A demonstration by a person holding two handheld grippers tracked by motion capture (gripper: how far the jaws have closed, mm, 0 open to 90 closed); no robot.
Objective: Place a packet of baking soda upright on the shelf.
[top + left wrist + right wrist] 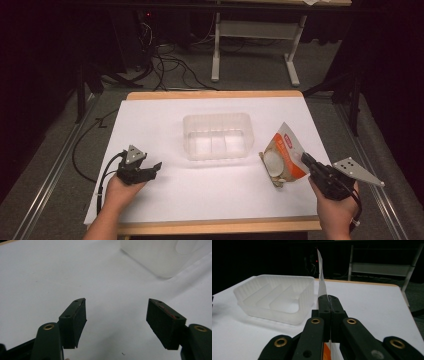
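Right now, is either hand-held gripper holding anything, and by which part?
The right hand-held gripper pinches the orange pouch by its edge; the left hand-held gripper holds nothing.

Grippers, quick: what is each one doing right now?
Left gripper: open, empty.
Right gripper: shut on the orange pouch.

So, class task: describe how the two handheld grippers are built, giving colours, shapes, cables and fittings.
Both the left gripper and the right gripper are black with two jaws. Each carries a grey three-cornered plate on top and trails a black cable. Brass-coloured rings sit at the joints of the arms, and the flat rectangular pads have small screw holes.
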